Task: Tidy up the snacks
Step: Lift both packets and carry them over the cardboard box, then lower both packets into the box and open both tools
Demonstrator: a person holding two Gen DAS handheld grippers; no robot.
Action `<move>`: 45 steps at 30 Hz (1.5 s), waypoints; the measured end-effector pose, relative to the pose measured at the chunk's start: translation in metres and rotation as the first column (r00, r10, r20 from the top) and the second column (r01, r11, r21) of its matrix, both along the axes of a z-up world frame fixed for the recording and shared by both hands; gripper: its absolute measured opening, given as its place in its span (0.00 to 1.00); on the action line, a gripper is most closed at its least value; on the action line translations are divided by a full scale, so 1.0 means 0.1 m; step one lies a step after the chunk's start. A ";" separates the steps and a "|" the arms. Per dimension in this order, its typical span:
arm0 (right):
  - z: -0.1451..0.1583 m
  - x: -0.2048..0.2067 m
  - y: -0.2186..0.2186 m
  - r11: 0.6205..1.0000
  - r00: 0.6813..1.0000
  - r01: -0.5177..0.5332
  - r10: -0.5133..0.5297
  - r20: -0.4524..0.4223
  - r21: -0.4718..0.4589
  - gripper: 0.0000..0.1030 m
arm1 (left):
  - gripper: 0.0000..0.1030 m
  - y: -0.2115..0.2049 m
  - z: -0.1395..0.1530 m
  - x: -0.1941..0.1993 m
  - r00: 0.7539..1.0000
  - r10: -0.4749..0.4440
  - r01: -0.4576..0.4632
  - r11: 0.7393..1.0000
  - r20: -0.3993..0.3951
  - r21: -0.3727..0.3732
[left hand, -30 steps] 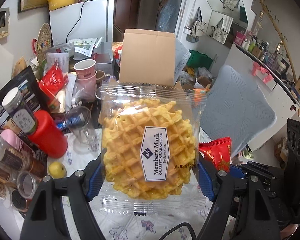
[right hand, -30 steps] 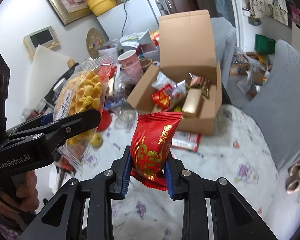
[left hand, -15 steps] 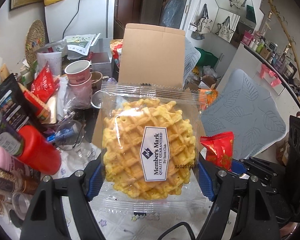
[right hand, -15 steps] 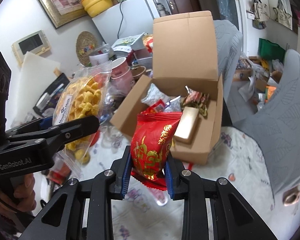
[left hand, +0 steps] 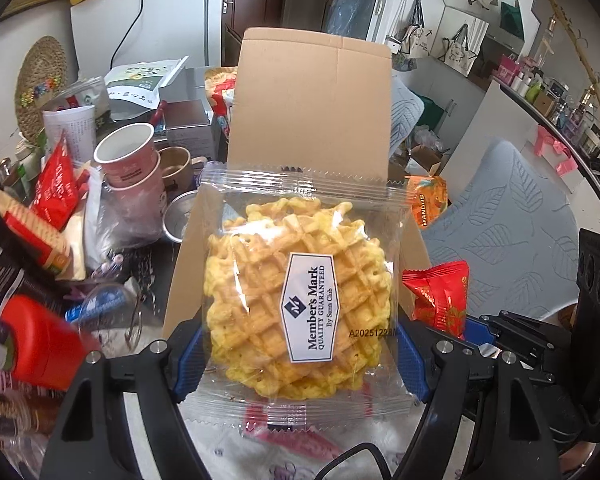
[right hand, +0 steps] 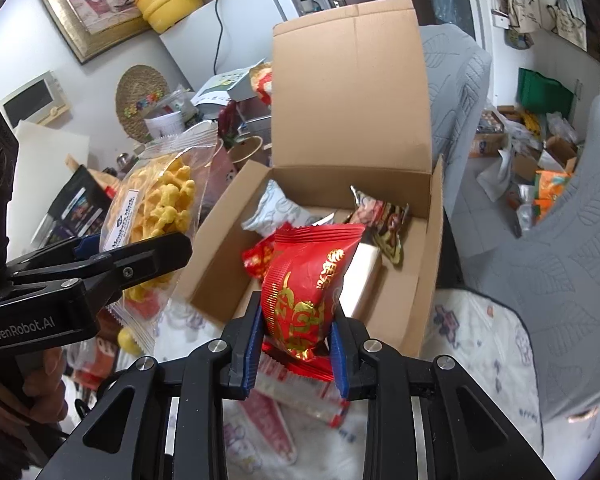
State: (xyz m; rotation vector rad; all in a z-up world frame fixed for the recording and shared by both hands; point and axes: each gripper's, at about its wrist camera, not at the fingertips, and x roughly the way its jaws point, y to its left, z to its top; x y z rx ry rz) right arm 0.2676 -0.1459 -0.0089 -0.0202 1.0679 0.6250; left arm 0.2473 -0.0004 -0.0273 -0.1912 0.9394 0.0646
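Bright, even daylight; strong fisheye bending at dark corners, left edge blurred, wrapper glare

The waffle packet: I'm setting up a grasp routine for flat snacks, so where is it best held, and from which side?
Grip the waffle packet across its width, low on the round waffle, one of the fingers on each side edge, coming from below its bottom seal. It is flat and wide; the left gripper holds it upright that way now.
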 end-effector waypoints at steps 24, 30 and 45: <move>-0.74 0.88 0.28 0.998 0.998 0.036 -0.038 -0.040 -0.060 0.28 | 0.76 0.28 -0.77 0.97 0.997 -0.019 0.023 0.998 -0.072 0.055; -0.86 0.98 0.33 0.995 0.998 0.040 -0.044 -0.041 -0.092 0.28 | 0.76 0.29 -0.91 1.10 0.995 -0.026 0.031 0.999 -0.101 0.044; -1.02 1.03 0.36 0.973 0.995 0.053 -0.070 -0.070 -0.226 0.29 | 0.76 0.27 -1.12 1.19 0.982 0.004 0.012 0.997 -0.189 0.079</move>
